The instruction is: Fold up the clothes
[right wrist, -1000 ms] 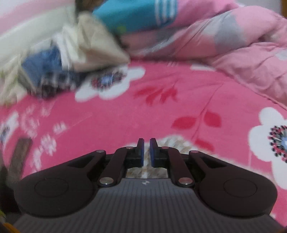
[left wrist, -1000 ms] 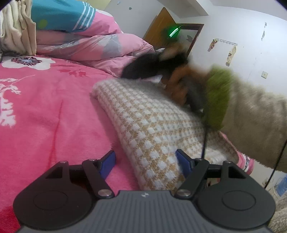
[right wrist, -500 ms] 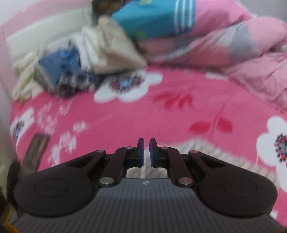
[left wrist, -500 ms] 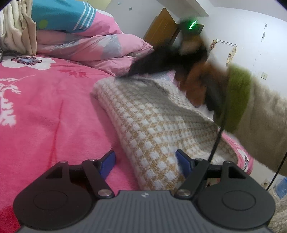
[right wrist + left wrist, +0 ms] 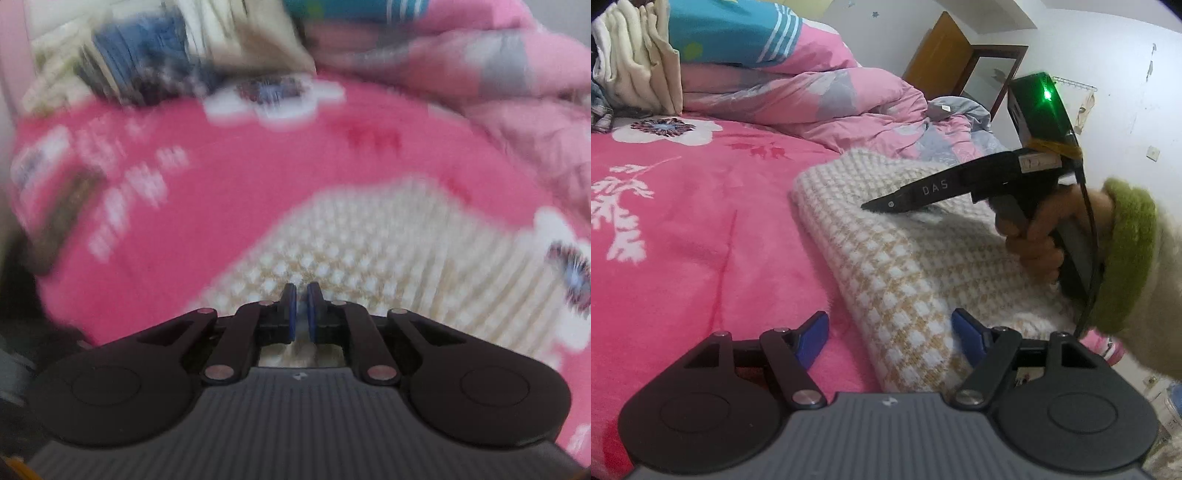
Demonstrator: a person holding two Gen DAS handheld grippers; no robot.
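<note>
Pink floral bedspread (image 5: 683, 236) across the whole bed, white flowers printed on it. Rumpled pink quilt (image 5: 820, 99) heaped along the far side, teal striped cloth (image 5: 731, 33) and cream folded fabric (image 5: 639, 62) stacked at the far left. White wall (image 5: 1126, 66) and wooden door (image 5: 938, 55) behind. Folded cream-and-tan checked knit (image 5: 905, 266) lying on the bedspread, right of centre, near edge reaching between the spread blue pads. Left gripper (image 5: 888, 334) released, straddling that near edge, pads not pressing it. Right gripper (image 5: 300, 314) clenched, nothing seen between the pads, poised over the far part of the knit, gripped by a hand (image 5: 1038, 236) in a green-cuffed sleeve (image 5: 1123, 258).
</note>
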